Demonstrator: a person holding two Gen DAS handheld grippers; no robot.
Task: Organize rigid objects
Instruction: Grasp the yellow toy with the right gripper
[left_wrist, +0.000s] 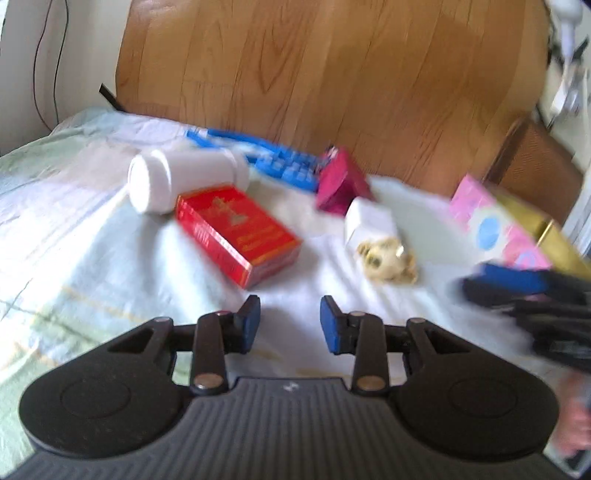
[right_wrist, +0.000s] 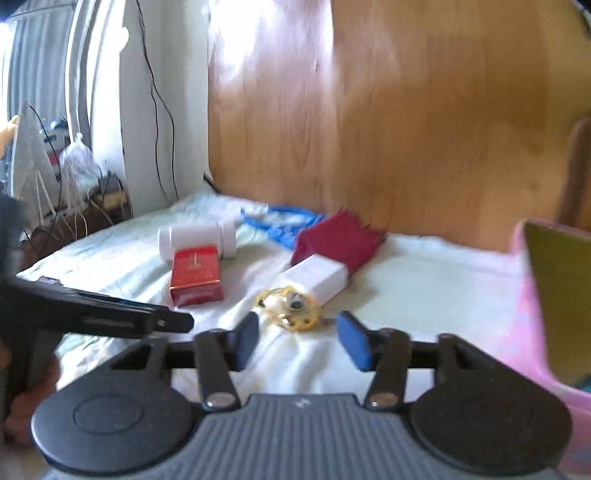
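Reaching for the next piece is the step I judge to be in hand, since neither tool carries anything. The right gripper stands moderately wide with bare sheet between its blue pads, and the small yellow trinket lies just above the gap at the centre of the right wrist view, touching the end of the white box. The left gripper is narrower, also with nothing in it, low in the centre of its own frame; the red box lies above and left of it, near the white bottle on its side. A magenta box and a blue tray sit further back by the wooden headboard, and a pink container fills the right edge of the right wrist view, probably the destination.

Both pictures are smeared, so slowing before closing seems wise. The trinket is low and irregular on the soft bedsheet; the pads should straddle it squarely and low without pinching cloth or nudging the white box.
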